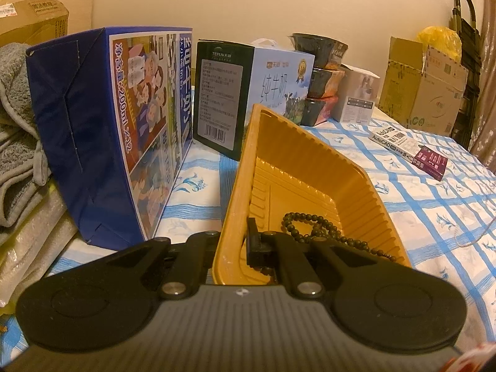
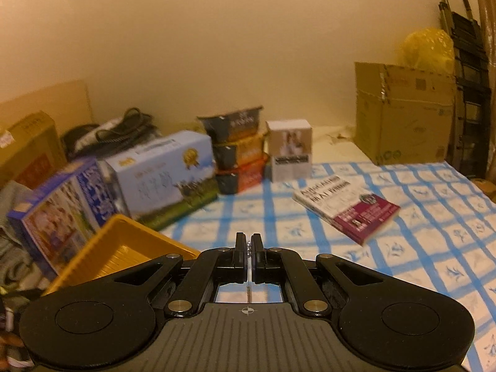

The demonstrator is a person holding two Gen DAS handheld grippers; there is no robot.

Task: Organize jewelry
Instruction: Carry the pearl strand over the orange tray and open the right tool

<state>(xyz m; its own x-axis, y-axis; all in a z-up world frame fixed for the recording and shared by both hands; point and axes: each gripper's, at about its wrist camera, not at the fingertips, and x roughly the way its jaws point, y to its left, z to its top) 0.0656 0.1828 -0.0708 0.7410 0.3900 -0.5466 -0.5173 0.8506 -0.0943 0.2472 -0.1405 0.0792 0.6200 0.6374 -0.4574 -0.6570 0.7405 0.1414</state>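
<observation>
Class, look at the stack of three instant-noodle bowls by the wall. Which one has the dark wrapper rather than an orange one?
The top bowl: its wrapper is dark, while the two bowls beneath it show orange.

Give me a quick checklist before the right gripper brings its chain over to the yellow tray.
1. Left gripper clamped on the yellow tray wall: ok.
2. Right gripper shut on the thin beaded chain: ok.
3. Chain hanging free below: cannot tell.
4. Bare floor left in the tray beyond the dark bead necklace: ok.
5. Tray flat on the checked cloth: not ok, it looks tilted.
</observation>
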